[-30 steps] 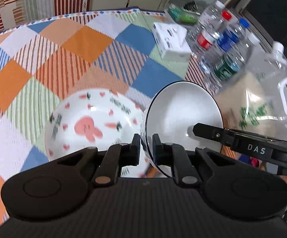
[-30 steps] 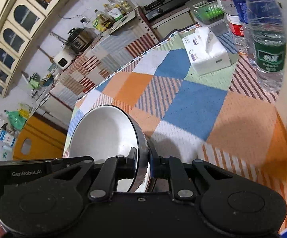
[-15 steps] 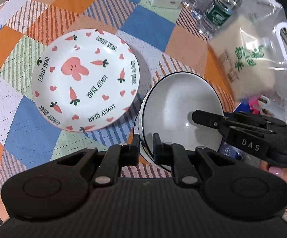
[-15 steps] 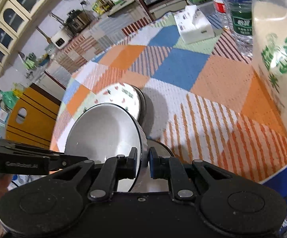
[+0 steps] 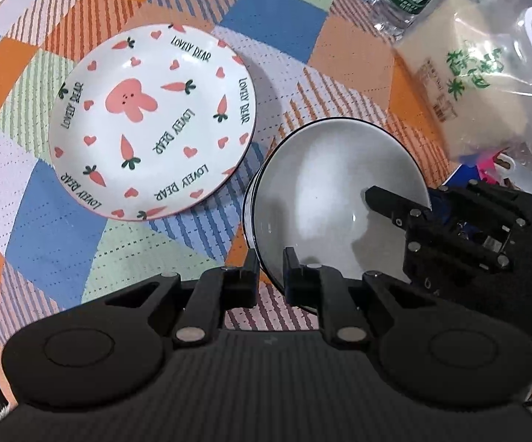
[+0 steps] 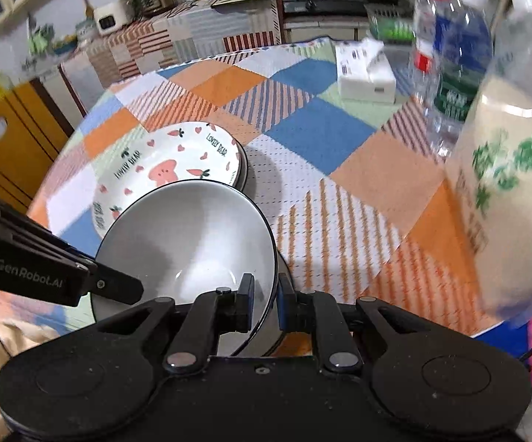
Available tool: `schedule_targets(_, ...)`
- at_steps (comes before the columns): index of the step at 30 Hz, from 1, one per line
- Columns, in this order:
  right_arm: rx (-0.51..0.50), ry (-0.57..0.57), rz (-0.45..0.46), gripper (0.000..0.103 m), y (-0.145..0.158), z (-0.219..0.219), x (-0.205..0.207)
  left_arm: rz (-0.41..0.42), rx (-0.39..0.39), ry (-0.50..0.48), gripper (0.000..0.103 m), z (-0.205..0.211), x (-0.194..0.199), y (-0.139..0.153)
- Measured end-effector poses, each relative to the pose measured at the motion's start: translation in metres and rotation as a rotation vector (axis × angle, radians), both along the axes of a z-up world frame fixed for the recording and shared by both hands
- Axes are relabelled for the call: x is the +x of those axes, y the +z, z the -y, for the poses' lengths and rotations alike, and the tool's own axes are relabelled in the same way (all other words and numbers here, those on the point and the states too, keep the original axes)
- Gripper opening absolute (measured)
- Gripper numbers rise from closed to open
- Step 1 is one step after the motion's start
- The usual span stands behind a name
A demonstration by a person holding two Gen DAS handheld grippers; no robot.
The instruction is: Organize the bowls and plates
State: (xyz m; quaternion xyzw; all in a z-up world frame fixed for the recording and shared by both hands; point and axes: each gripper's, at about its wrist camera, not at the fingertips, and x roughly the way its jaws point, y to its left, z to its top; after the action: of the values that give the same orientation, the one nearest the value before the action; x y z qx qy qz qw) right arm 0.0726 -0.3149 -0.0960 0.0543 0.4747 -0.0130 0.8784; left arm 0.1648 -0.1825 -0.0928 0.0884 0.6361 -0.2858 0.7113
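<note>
Patchwork counter (image 5: 277, 25) below, both my jaws pinch the bowl (image 5: 335, 199) rim, tilted just right of the plate (image 5: 151, 118).

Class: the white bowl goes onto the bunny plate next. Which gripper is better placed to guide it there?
Left, probably. The left gripper clamps the bowl rim on the side nearest the plate. The right gripper holds the far rim.
</note>
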Motion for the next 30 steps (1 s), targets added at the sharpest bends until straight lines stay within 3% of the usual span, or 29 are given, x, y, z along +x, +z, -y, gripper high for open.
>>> schedule_targets(7,-0.138,0.085,0.004,0.019,-0.004,-0.015,0.000,-0.065,0.016,0.014,0.011,0.002,0.008,-0.009)
schedule_targets(15,-0.281,0.150,0.014,0.027,-0.015,-0.028,-0.001,-0.073,0.003,0.018,0.014,0.001,0.010,-0.013)
schedule_targets(19,-0.238,0.157,0.039,0.028,-0.014,-0.022,-0.004,-0.063,-0.011,0.025,0.014,-0.001,0.008,-0.014)
schedule_targets(24,-0.162,0.222,0.057,0.039,-0.010,-0.012,-0.010,-0.019,-0.073,0.029,0.020,-0.013,0.002,-0.010)
schedule_targets(26,-0.121,0.244,0.090,0.052,-0.003,-0.005,-0.017,0.002,-0.115,0.067,0.023,-0.025,0.003,-0.007)
schedule_targets(29,-0.079,0.300,0.131,0.071,0.008,0.003,-0.031,0.046,-0.179,0.127,0.037,-0.043,0.006,-0.003)
schedule_targets(30,-0.075,0.314,0.142,0.072,0.011,0.004,-0.036,0.054,-0.197,0.140,0.041,-0.049,0.007,-0.002)
